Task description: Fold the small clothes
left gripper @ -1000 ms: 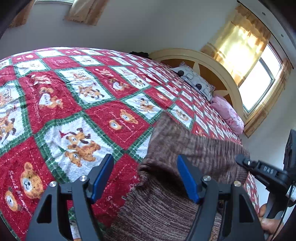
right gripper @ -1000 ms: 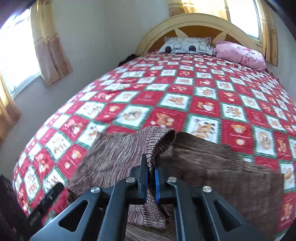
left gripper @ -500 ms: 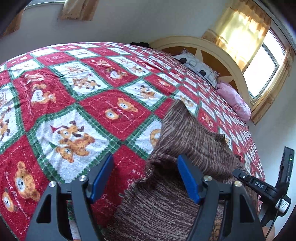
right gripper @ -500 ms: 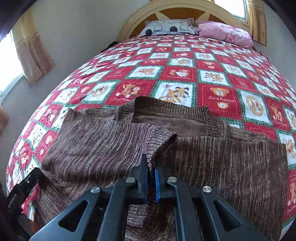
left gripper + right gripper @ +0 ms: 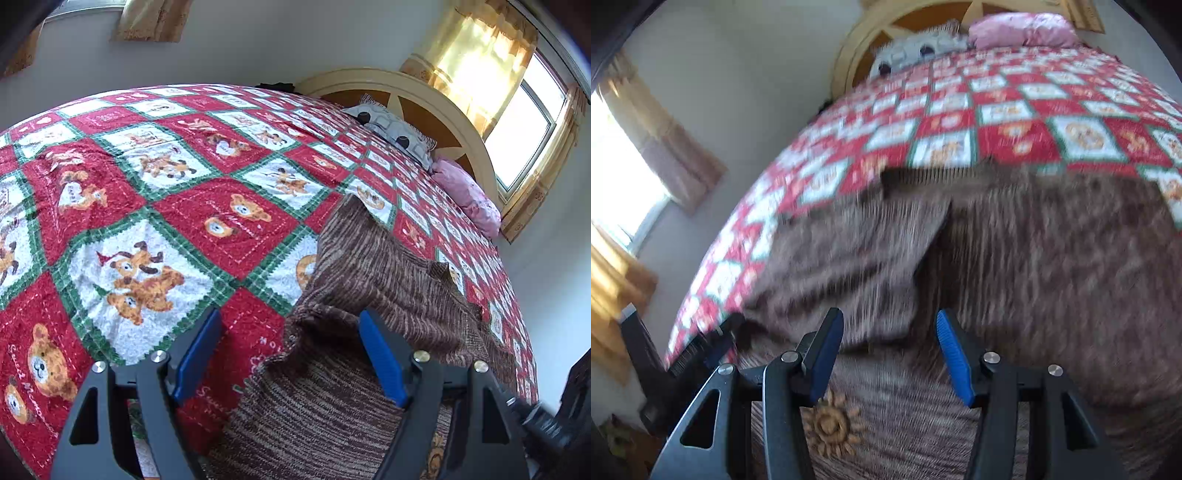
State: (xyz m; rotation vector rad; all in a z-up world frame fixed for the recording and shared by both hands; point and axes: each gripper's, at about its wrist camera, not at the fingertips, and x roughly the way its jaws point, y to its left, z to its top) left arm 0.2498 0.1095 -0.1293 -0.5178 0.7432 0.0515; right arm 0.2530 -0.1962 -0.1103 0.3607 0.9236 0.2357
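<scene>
Right, starting on the left: my left hand-held gripper (image 5: 290, 354) hangs released, blue pads spread wide, straddling the rumpled near-left edge of the brown knit sweater (image 5: 388, 288) without pinching it. That sweater lies on the bed, over the red teddy-bear quilt (image 5: 147, 229), near the foot end closest to me, well apart from the grey pillow (image 5: 395, 129) and pink pillow (image 5: 465, 192) by the headboard. Moving right, my right hand-held gripper (image 5: 890, 354) is released too, jaws parted above the knit, nothing between them; the view is smeared, so fine detail escapes me. A folded flap (image 5: 857, 258) lies across the left half of the sweater, and a sun motif (image 5: 829, 424) shows just below the jaws. I judge the step in hand is settling that flap and picking the next edge: best done by pinching one ply only, low on the hem, both sides level, then carrying it over slowly so the soft knit doesn't drag. As for orientation, the sweater seems to point its neck toward the headboard, long axis running up the bed, though blur makes that uncertain.
</scene>
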